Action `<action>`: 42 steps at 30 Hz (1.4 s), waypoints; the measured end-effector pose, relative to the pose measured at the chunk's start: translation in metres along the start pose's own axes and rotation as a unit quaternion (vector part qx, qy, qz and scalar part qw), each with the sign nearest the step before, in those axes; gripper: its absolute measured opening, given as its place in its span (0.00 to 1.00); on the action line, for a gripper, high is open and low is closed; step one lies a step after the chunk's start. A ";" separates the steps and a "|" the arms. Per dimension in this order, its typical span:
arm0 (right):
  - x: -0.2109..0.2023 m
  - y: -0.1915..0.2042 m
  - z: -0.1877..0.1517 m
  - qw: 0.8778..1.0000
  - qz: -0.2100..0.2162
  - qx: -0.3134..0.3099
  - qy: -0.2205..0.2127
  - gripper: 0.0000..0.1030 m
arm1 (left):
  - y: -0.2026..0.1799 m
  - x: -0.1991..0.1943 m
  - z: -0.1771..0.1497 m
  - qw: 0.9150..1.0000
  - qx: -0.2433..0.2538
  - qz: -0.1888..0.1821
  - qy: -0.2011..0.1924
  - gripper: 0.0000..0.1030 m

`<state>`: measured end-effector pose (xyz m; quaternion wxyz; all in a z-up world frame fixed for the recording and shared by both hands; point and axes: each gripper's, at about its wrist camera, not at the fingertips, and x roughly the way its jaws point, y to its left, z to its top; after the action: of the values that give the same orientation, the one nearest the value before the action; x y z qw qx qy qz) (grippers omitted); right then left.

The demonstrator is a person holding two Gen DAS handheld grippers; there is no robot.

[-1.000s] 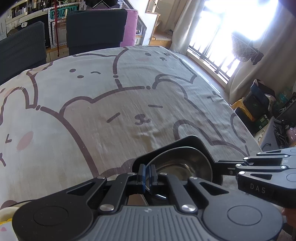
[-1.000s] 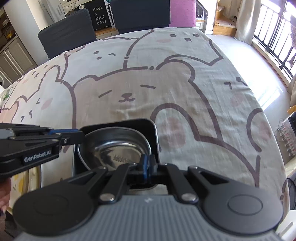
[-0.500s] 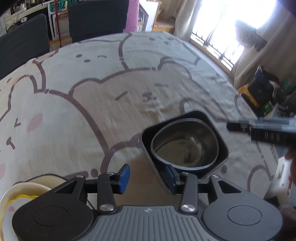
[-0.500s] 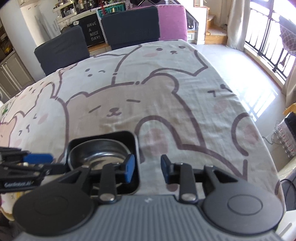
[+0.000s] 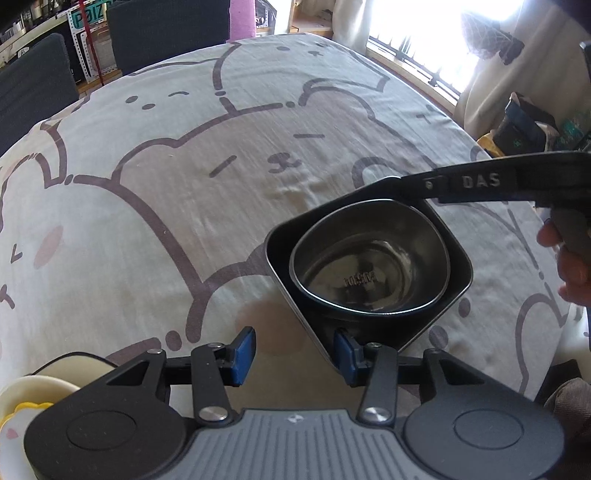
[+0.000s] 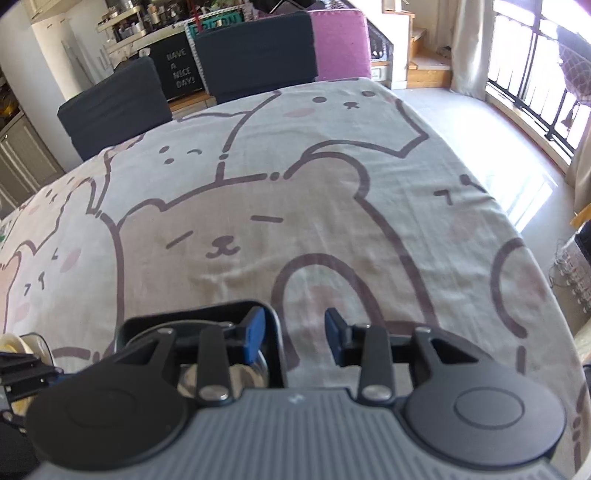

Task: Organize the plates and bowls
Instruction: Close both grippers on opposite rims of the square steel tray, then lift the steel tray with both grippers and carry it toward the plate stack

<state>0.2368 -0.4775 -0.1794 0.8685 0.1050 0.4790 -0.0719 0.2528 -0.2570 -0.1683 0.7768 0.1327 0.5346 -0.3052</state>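
Both grippers have let go of the bowl (image 5: 369, 269): the left gripper (image 5: 293, 354) and right gripper (image 6: 293, 334) now stand open, drawn back from it.

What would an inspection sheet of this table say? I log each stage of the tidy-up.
Surface: bear-print tablecloth, wrinkled.
Job's things: steel bowl nested in black square dish; cream plate at the near left edge.
Clutter: nothing seen.
Grippers: left tool open, right fingertip by the dish's near corner; right tool open, its left finger over the dish, holding nothing.
Cables: nothing seen.
Surroundings: dark chairs at the far side; bright window on the right; bags on the floor.
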 end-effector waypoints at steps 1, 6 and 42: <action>0.003 0.002 0.001 1.000 -0.005 -0.006 0.002 0.41 | 0.000 0.001 0.001 1.000 0.000 0.003 -0.001 0.47; 0.012 0.005 0.002 1.000 -0.018 -0.017 0.014 0.43 | 0.004 0.005 0.004 1.000 -0.014 0.007 -0.008 0.47; 0.004 -0.006 -0.016 0.995 0.052 -0.041 0.070 0.09 | 0.030 -0.003 0.005 0.983 -0.168 -0.075 -0.011 0.10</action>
<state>0.2244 -0.4790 -0.1915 0.8390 0.0987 0.5351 0.0005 0.2743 -0.2347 -0.1676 0.7689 -0.0432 0.5780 -0.2698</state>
